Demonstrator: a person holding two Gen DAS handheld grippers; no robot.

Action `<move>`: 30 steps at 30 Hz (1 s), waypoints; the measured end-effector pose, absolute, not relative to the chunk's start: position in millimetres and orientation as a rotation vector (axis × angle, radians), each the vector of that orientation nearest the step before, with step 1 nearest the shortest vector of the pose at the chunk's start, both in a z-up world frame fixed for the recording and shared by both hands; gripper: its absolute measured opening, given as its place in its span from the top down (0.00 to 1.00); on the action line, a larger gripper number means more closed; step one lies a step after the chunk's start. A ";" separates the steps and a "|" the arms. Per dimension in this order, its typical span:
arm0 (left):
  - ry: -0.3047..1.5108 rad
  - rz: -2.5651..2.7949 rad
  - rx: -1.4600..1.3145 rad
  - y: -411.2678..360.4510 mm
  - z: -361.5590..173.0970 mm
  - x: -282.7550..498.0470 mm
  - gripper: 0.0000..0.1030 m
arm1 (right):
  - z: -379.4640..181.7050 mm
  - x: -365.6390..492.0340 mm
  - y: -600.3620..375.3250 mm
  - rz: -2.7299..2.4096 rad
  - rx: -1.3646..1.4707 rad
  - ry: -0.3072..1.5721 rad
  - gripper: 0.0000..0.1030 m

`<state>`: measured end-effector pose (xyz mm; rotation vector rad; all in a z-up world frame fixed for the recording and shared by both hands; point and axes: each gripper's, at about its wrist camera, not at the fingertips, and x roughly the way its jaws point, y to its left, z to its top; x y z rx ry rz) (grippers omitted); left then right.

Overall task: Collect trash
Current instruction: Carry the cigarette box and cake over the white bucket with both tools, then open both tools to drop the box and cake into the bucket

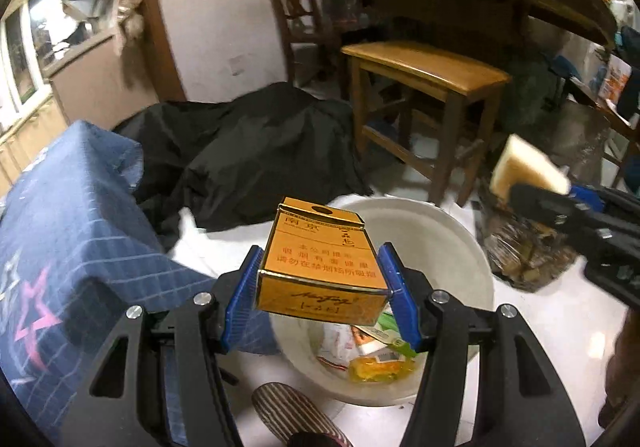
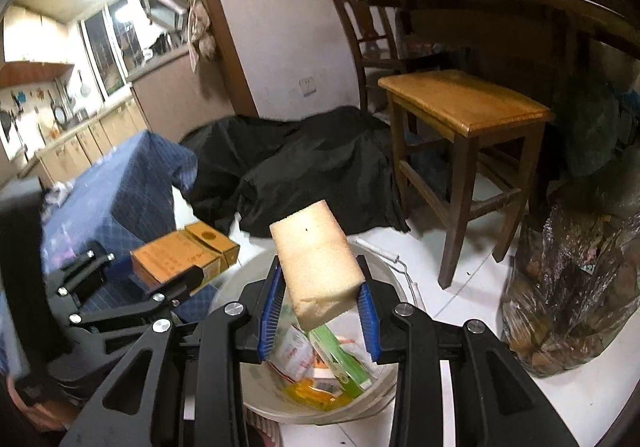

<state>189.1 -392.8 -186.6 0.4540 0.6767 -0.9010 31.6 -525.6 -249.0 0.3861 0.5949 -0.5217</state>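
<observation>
There are two grippers and each one grasps one piece of trash. The left gripper [image 1: 322, 289] is clenched on one orange box [image 1: 320, 267], its blue pads pressing both sides. The right gripper [image 2: 320, 301] is clenched on one pale sponge [image 2: 318, 271]. Both things hang above one white bucket [image 1: 452, 243], which already contains several wrappers [image 1: 372, 355] (their number is hard to count, they overlap).

The left gripper hides the near rim of the bucket, and the small print on the box is not readable. One striped slipper [image 1: 288, 415] is cut off at the bottom edge.

The floor [image 2: 452, 303] is white tile. Around stand one stool [image 2: 464, 103], one chair [image 2: 364, 31], one black cloth [image 1: 256, 151], one blue checked cloth [image 1: 68, 199] and one clear bag [image 2: 568, 287], full.
</observation>
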 end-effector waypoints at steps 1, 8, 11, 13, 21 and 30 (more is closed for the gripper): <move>0.694 -0.919 0.460 -395.2 -190.9 192.0 0.45 | -255.9 35.7 -530.1 -0.521 0.389 0.618 0.66; 0.804 -0.958 0.489 -404.6 -219.8 213.1 0.45 | -286.3 52.5 -544.3 -0.517 0.382 0.709 0.66; 0.833 -0.961 0.501 -408.9 -228.5 215.5 0.45 | -295.0 60.3 -548.4 -0.508 0.384 0.733 0.66; 0.841 -0.960 0.517 -412.7 -233.1 215.2 0.45 | -301.3 66.8 -550.7 -0.498 0.390 0.747 0.66; 0.852 -0.958 0.552 -425.5 -241.2 220.2 0.44 | -326.0 97.1 -559.3 -0.481 0.380 0.823 0.59; 0.863 -0.925 0.564 -425.3 -249.6 228.8 0.43 | -342.9 96.2 -566.6 -0.491 0.409 0.825 0.58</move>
